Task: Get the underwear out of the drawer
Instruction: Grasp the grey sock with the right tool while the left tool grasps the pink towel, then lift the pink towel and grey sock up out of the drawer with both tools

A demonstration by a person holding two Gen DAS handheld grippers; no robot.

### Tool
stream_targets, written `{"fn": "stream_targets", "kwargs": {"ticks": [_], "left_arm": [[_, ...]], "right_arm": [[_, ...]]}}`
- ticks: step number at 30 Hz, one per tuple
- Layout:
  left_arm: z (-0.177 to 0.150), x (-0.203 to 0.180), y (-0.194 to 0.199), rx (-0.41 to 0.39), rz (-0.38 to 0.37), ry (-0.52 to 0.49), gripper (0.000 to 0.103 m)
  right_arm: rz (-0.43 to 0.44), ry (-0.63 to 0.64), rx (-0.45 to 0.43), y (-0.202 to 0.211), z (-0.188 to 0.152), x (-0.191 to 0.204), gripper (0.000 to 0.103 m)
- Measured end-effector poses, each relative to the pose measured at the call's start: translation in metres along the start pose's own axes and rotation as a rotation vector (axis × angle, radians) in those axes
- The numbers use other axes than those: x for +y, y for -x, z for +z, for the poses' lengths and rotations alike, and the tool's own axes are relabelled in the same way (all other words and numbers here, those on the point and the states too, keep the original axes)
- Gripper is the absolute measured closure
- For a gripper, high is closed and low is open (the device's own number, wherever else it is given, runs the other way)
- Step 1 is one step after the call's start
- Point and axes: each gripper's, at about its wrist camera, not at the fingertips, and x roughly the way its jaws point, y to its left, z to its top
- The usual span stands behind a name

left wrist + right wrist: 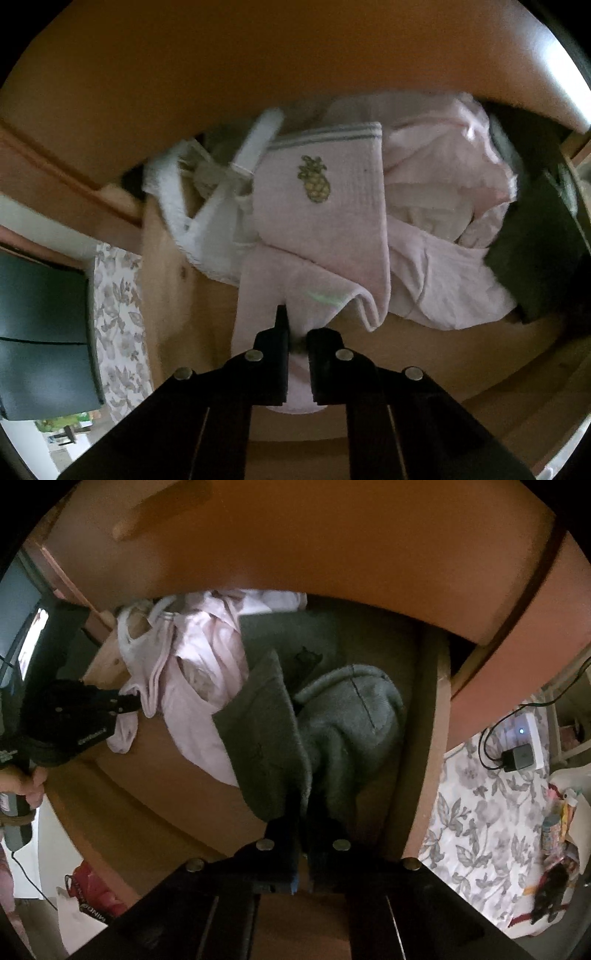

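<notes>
Wooden drawer (424,716) pulled open below an orange-brown front panel; all positions taken from the drawer.

Grey garment (332,716) fills its right half, bunched, one fold reaching the near edge. Right gripper (303,834) at that near edge, jaws clamped on this grey fold.

Pink underwear (317,206) with a pineapple motif lies left of centre in the drawer, over more crumpled pink cloth (454,177). Its lower end hangs toward the near edge. Left gripper (297,332) clenched on that lower end; fabric shows between the jaws.

White lacy piece (192,221) at the drawer's left side, touching the pink underwear.

Floral fabric (480,812) outside the drawer, right of its side wall.

Hand (26,782) on the left gripper's handle, beyond the drawer's left side.
</notes>
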Motion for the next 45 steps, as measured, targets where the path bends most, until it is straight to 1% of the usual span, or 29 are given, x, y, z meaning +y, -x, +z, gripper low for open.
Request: {"fn": "stream_targets", "kwargs": {"ticks": [4,6,10,12,13,14,15,18,19,26,33,37,43,45], "left_arm": [[-0.013,0.014,0.032,-0.086,-0.021,0.023,0.095],[-0.019,0.022,0.053,-0.145,-0.036,0.027,0.095],[-0.023,0.032,0.092,-0.242,-0.048,0.045,0.095],[-0.022,0.031,0.108,-0.283,-0.052,0.052,0.095],[-0.025,0.033,0.122,-0.314,-0.061,0.057,0.095],[-0.024,0.033,0.126,-0.33,-0.065,0.058,0.095],[-0.026,0.034,0.14,-0.358,-0.069,0.059,0.095],[-0.03,0.035,0.166,-0.417,-0.069,0.056,0.095],[-0.033,0.035,0.181,-0.444,-0.067,0.054,0.095],[-0.056,0.033,0.245,-0.544,-0.068,0.046,0.095],[-0.081,0.033,0.285,-0.608,-0.086,0.054,0.095],[-0.097,0.03,0.319,-0.663,-0.089,0.05,0.095],[-0.131,0.026,0.366,-0.735,-0.1,0.022,0.095],[-0.141,0.024,0.375,-0.741,-0.103,0.012,0.095]], "right_arm": [[0.019,-0.007,-0.042,0.017,-0.003,0.001,0.1],[0.031,-0.012,-0.075,0.03,-0.005,0.003,0.1],[0.049,-0.022,-0.137,0.057,-0.003,0.007,0.1],[0.049,-0.023,-0.171,0.073,-0.003,0.013,0.1],[0.052,-0.023,-0.187,0.081,-0.004,0.015,0.1],[0.054,-0.025,-0.21,0.093,-0.004,0.018,0.1],[0.056,-0.027,-0.228,0.101,-0.005,0.019,0.1],[0.065,-0.032,-0.291,0.13,-0.006,0.023,0.1],[0.069,-0.031,-0.31,0.139,-0.007,0.025,0.1],[0.068,-0.032,-0.44,0.211,-0.019,0.042,0.1],[0.063,-0.013,-0.549,0.276,-0.037,0.056,0.1],[0.056,0.006,-0.619,0.318,-0.049,0.066,0.1],[0.049,0.051,-0.701,0.375,-0.073,0.086,0.1],[0.024,0.073,-0.717,0.387,-0.083,0.109,0.1]]}}
